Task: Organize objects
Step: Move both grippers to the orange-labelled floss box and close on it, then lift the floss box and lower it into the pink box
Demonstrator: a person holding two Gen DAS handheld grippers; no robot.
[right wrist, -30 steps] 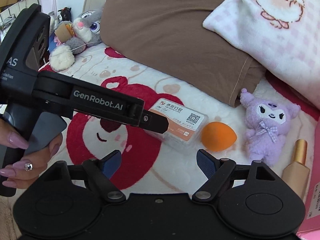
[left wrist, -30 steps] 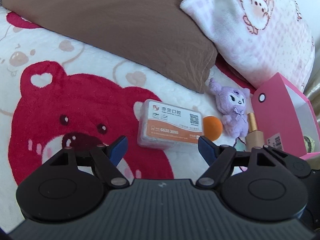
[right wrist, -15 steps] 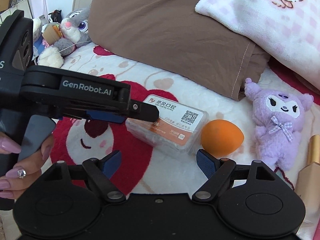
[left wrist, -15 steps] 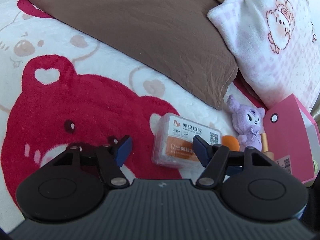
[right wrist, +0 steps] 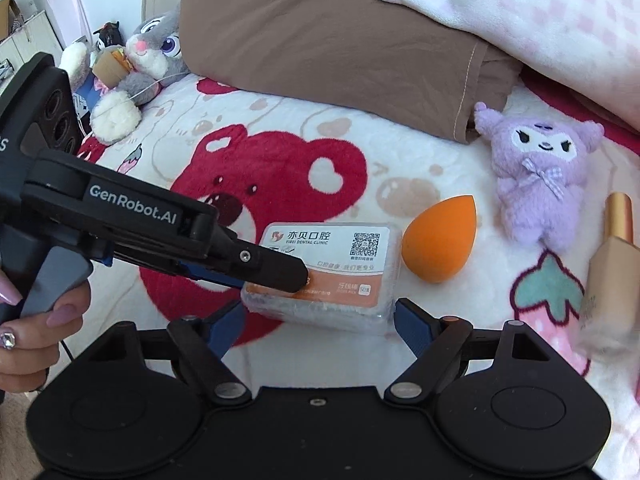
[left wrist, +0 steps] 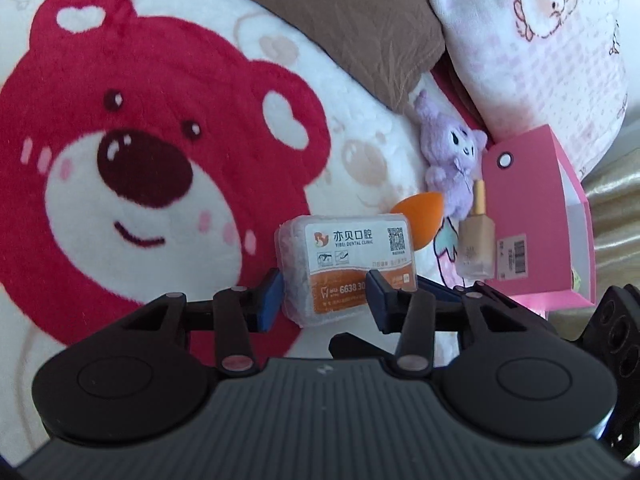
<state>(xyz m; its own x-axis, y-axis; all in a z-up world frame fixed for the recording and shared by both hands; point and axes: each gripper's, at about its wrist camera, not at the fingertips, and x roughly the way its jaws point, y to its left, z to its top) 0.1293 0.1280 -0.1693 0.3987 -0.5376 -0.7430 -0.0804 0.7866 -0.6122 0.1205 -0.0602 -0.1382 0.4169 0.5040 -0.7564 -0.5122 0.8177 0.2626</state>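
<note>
A clear box of floss picks [left wrist: 348,264] with a white and orange label lies on the bear blanket. My left gripper [left wrist: 324,300] is closing on its left end. One blue pad [left wrist: 272,300] is against the box's edge and the other finger lies across its label, as the right wrist view [right wrist: 256,272] also shows. My right gripper [right wrist: 320,320] stands wide open, with the near edge of the floss box [right wrist: 332,264] between its fingers and neither pad pressing. To the right lie an orange sponge [right wrist: 440,240], a purple plush [right wrist: 540,176] and a gold-capped bottle [right wrist: 612,280].
An open pink box [left wrist: 532,208] stands at the right beside the bottle [left wrist: 476,240]. A brown pillow [right wrist: 340,32] and a pink checked pillow [right wrist: 540,12] lie behind. A grey rabbit plush [right wrist: 152,52] sits far left. A person's hand [right wrist: 36,332] holds the left gripper's handle.
The left gripper came down onto the floss box and its jaws narrowed around the box's left end. The right gripper moved closer, so the box's near edge now sits between its fingers.
</note>
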